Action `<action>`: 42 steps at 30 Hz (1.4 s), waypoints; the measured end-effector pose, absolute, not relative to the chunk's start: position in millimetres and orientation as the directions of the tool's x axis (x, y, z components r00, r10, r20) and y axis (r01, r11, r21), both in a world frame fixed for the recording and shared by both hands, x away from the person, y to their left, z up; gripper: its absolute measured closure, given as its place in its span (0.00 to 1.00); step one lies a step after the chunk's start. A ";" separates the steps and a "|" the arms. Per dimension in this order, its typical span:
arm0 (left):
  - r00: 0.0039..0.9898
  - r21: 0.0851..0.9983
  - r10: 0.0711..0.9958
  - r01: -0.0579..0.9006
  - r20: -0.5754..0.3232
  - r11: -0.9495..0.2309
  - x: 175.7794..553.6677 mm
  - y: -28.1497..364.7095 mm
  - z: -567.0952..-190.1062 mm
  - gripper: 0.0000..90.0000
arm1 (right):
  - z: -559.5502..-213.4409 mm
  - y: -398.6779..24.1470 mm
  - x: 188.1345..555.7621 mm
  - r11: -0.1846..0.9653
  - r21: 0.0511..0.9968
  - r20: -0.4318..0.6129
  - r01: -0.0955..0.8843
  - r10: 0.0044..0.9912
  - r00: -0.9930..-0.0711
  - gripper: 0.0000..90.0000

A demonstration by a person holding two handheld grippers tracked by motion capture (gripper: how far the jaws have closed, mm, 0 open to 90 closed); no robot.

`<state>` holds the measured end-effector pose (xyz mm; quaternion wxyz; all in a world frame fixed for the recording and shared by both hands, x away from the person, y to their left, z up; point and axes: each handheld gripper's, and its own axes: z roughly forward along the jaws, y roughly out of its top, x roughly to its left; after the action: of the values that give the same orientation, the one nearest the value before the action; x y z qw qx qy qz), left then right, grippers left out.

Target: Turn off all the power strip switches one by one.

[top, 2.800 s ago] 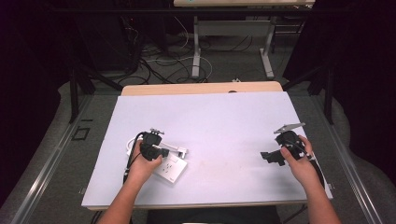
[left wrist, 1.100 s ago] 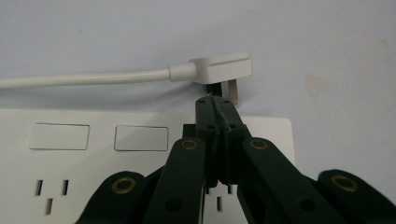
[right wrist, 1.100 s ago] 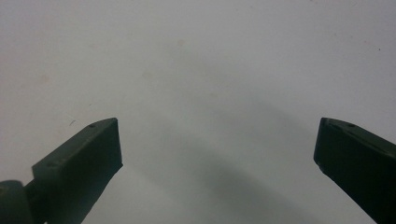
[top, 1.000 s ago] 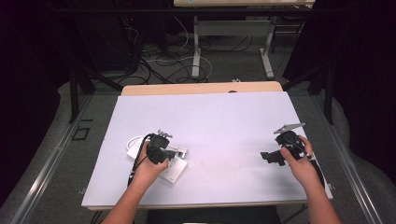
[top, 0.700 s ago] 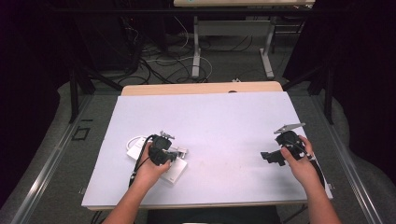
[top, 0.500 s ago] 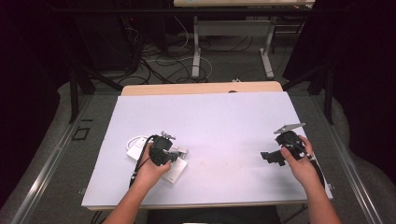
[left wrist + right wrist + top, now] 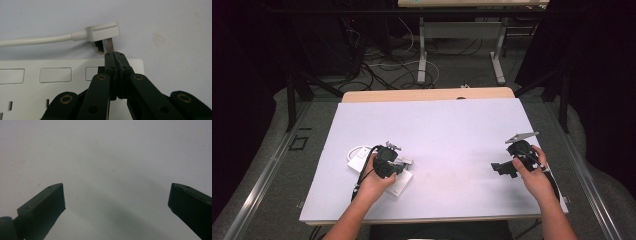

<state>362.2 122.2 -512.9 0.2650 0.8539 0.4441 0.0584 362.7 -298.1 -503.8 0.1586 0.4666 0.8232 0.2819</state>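
the left gripper hangs low over a white power strip, its jaws pressed together with no gap between them. the tips sit right at the far edge of the strip, touching or all but touching one metal pin of a white plug; whether the pin is actually pinched cannot be told. the plug lies flat on the counter just beyond the strip, pins pointing back toward it, and its white cord runs off to the left of the left gripper view. the strip's face shows rectangular sockets and narrow slots, none of them with anything plugged in.

from the high view, the left hand holds that gripper over the power strip near the counter's front left, with a second white block just beside it to the left.

the right gripper has its jaws spread wide over bare white counter, nothing between them. the right hand holds it near the counter's right edge, well apart from the strip.
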 end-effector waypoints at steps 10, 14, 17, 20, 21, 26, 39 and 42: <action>0.591 0.504 0.795 0.732 -0.134 -0.459 361.2 120.2 -513.0 1.00 | -504.0 -297.2 362.6 0.400 0.613 0.004 0.681 0.861 -0.509 0.00; 0.601 0.490 0.788 0.732 -0.135 -0.474 362.2 121.1 -513.5 1.00 | -504.0 -297.4 362.6 0.402 0.613 0.001 0.680 0.860 -0.510 0.00; 0.598 0.492 0.791 0.731 -0.130 -0.472 362.6 121.3 -515.1 1.00 | -503.8 -297.7 362.5 0.407 0.613 -0.001 0.678 0.858 -0.514 0.00; 0.596 0.493 0.790 0.735 -0.142 -0.466 362.9 122.1 -515.3 1.00 | -503.6 -298.1 362.6 0.406 0.613 0.002 0.678 0.857 -0.515 0.00; 0.596 0.492 0.791 0.735 -0.142 -0.466 362.9 122.1 -515.3 1.00 | -503.6 -298.3 362.7 0.405 0.613 0.002 0.678 0.858 -0.514 0.00; 0.595 0.494 0.793 0.732 -0.130 -0.469 361.7 120.8 -515.1 1.00 | -503.8 -298.4 362.7 0.406 0.612 0.002 0.678 0.857 -0.516 0.00; 0.594 0.496 0.793 0.733 -0.134 -0.465 361.5 120.4 -514.8 1.00 | -504.0 -298.1 362.8 0.409 0.612 0.002 0.677 0.855 -0.518 0.00; 0.595 0.503 0.792 0.730 -0.135 -0.463 361.3 120.9 -512.8 1.00 | -504.4 -298.8 362.9 0.405 0.611 0.005 0.680 0.857 -0.515 0.00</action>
<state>361.3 120.9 -512.8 0.2639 0.8532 0.4461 0.0587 362.9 -298.8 -504.4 0.1570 0.4667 0.8233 0.2823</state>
